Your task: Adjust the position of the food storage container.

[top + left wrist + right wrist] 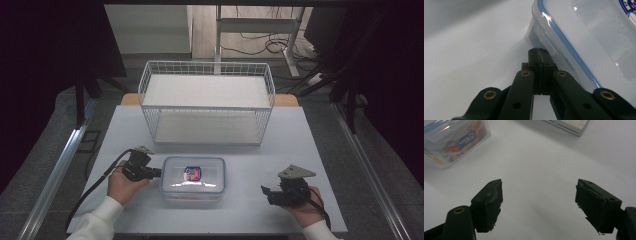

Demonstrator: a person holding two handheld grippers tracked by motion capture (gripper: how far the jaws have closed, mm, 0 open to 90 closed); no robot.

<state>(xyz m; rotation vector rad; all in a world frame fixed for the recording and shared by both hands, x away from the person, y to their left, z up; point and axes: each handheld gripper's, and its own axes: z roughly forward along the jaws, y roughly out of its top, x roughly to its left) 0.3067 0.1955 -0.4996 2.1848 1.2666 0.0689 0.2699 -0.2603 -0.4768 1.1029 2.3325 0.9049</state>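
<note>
High view surroundings: wire basket (pixel 206 102) sat behind the lidded container (pixel 193 177) on the table (pixel 250 210).
Left gripper (pixel 539 53): jaws pressed together, tips touching the container's side latch (pixel 549 43).
Right gripper (pixel 539 195): jaws spread wide, nothing held.

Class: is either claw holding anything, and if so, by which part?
The left claw is shut at the box's side latch; an actual grip cannot be told. The right claw is open, empty.

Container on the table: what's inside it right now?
Through the clear wall of the container, orange and red contents show, but too blurred to identify. From above, the lid with its label covers most of the inside. The shut left gripper sits at the lid's left latch.
</note>
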